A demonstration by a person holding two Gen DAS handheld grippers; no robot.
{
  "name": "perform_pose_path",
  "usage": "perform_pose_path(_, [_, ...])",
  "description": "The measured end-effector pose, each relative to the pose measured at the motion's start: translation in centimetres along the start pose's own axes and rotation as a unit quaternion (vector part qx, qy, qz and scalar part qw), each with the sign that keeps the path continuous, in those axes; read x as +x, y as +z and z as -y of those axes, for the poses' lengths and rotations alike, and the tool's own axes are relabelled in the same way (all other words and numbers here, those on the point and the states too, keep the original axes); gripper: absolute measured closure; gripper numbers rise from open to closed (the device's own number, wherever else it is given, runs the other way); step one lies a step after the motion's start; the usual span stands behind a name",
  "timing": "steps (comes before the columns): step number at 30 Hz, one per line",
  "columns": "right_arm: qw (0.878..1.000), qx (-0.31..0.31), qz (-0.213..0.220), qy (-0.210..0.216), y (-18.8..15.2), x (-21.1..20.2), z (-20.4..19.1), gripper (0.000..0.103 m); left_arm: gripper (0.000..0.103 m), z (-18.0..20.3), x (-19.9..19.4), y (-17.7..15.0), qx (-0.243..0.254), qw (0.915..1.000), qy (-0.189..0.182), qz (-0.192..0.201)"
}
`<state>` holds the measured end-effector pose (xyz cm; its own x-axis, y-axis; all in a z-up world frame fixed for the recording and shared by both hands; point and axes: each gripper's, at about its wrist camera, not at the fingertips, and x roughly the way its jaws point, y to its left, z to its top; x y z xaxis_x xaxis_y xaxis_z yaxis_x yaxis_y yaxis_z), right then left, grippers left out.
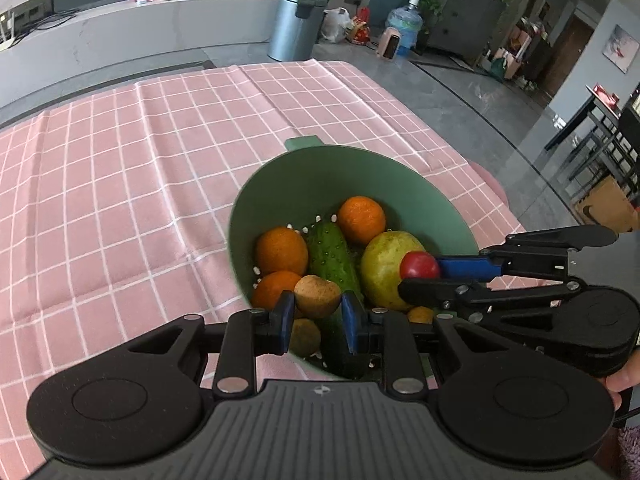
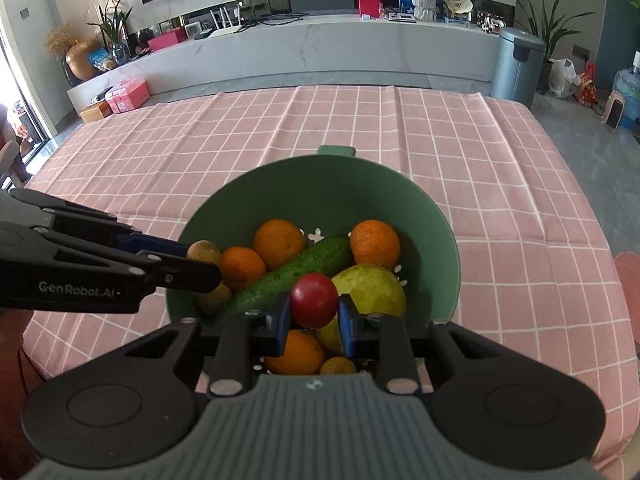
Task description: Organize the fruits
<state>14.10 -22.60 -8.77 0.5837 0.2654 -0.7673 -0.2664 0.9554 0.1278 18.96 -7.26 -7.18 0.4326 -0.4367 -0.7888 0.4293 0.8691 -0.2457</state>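
A green colander bowl (image 1: pixel 344 172) (image 2: pixel 320 192) stands on the pink checked tablecloth. It holds several oranges (image 1: pixel 361 219) (image 2: pixel 375 243), a cucumber (image 1: pixel 332 254) (image 2: pixel 296 270), a large yellow-green fruit (image 1: pixel 384 268) (image 2: pixel 374 290) and small brown fruits. My left gripper (image 1: pixel 317 316) is shut on a small brown fruit (image 1: pixel 317 295) (image 2: pixel 203 252) over the bowl's near left side. My right gripper (image 2: pixel 314 320) is shut on a small red tomato (image 2: pixel 315 299) (image 1: pixel 419 266) over the bowl's near right side.
The pink checked tablecloth (image 1: pixel 140 184) (image 2: pixel 500 184) spreads to the left and behind the bowl. A pink object (image 2: pixel 628 276) lies at the table's right edge. A metal bin (image 1: pixel 296 24) and a water jug (image 1: pixel 404 24) stand on the floor beyond the table.
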Motion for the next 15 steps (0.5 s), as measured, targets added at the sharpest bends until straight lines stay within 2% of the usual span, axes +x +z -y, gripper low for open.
perform_pose_path(8, [1.0,-0.004,-0.02,0.015,-0.4,1.6,-0.5,0.082,0.075,1.0,1.5,0.4,0.03,0.9992,0.021,-0.019])
perform_pose_path(15, [0.999,-0.014,-0.023,0.021,-0.4,2.0,-0.9,0.081,0.074,0.9,1.6,0.2,0.028,0.9992,0.018,-0.022])
